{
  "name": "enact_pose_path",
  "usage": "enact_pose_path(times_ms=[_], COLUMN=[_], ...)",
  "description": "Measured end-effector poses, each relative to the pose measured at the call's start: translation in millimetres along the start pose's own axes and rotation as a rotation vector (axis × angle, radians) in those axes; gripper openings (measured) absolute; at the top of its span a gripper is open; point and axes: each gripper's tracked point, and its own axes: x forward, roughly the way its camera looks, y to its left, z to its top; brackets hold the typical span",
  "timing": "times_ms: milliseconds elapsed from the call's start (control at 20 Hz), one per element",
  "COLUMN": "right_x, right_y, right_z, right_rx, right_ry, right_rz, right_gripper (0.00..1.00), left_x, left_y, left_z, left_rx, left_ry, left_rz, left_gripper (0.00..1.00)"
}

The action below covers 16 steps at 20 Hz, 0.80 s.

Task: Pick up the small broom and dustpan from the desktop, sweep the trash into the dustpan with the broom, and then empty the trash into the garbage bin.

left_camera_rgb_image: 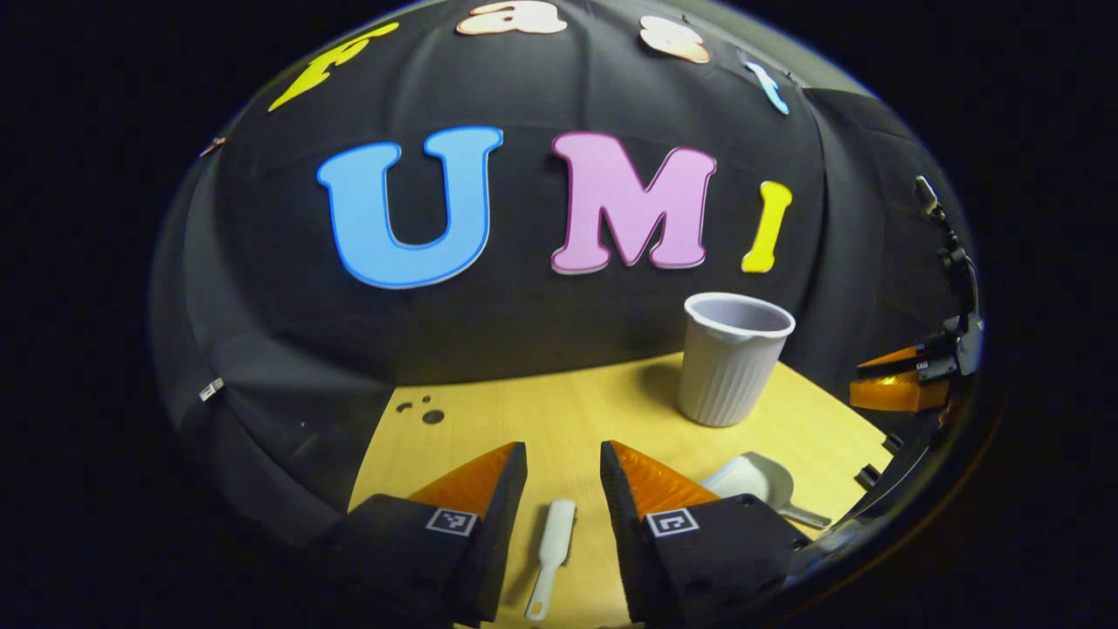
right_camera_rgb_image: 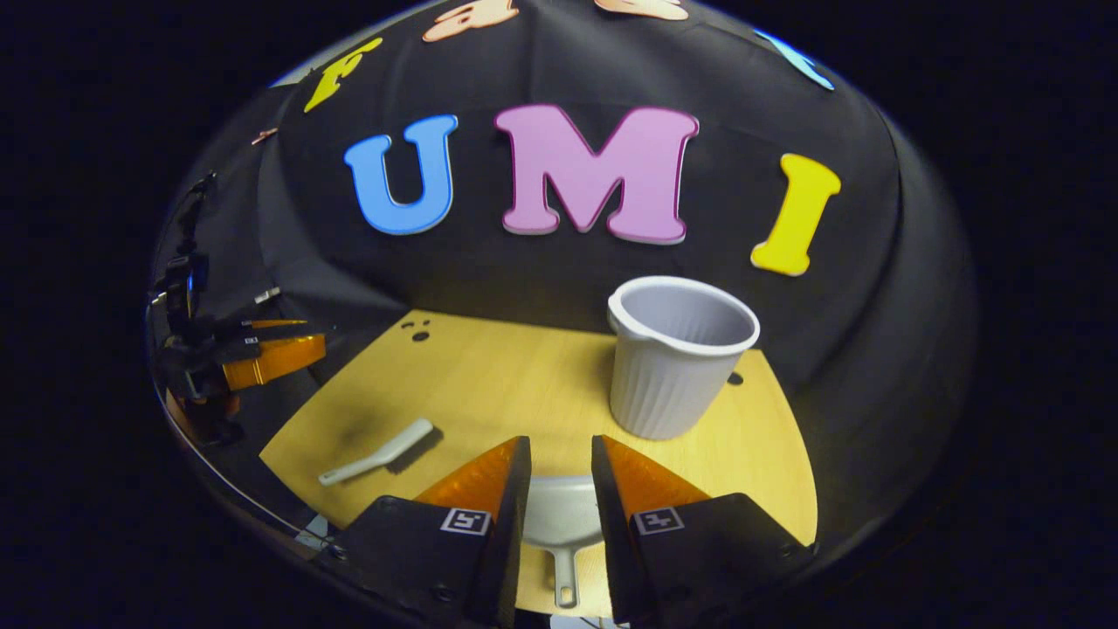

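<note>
Between the jaws, left gripper view: small broom (left_camera_rgb_image: 550, 555) lies flat on the desk (left_camera_rgb_image: 559, 411), unheld.
Broom axis: long, running 12 to 6 o'clock, thin end toward 6; roughly parallel to the fingers.
Left gripper (left_camera_rgb_image: 563, 463): jaws parted wide, gripping nothing; broom centred in the gap, below the tips.
Right gripper (right_camera_rgb_image: 561, 454): jaws apart, nothing held; dustpan (right_camera_rgb_image: 559, 520) sits on the desk between them, handle pointing to 6 o'clock.
Nearer hand: left for broom, right for dustpan.
Garbage bin (right_camera_rgb_image: 677, 358): upright at 1 o'clock from the right jaws, near.
Trash: none made out on the desk.
Judgement: both pickups not yet made; each looks to need a straight descent, then closing across the handle.
</note>
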Motion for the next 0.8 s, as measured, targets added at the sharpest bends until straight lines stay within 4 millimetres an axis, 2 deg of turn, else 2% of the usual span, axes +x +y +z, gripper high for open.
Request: enact_pose_path(times_ms=[100, 200, 500, 550, 700, 800], right_x=[-5, -13, -9, -8, -8, -9], right_y=[7, 7, 6, 6, 5, 6], right_z=[21, 31, 29, 29, 28, 27], right_rx=[0.001, 0.001, 0.019, 0.021, 0.016, 0.012], right_ry=[-0.089, -0.12, -0.118, -0.116, -0.112, -0.112], right_rz=[-0.011, -0.029, -0.036, -0.037, -0.042, -0.039], right_gripper=[0.48, 0.57, 0.57, 0.57, 0.75, 0.75], left_x=[-1, -1, -5, -6, -6, -6], left_y=[-4, -8, -10, -9, -9, -7], left_z=[10, 15, 18, 18, 16, 15], left_rx=[-0.015, -0.03, -0.028, -0.028, -0.026, -0.022], left_ry=[-0.051, -0.087, -0.106, -0.107, -0.097, -0.095], left_rz=[-0.008, -0.016, -0.014, -0.014, -0.009, -0.007], left_gripper=[0.59, 0.63, 0.81, 0.81, 0.82, 0.83])
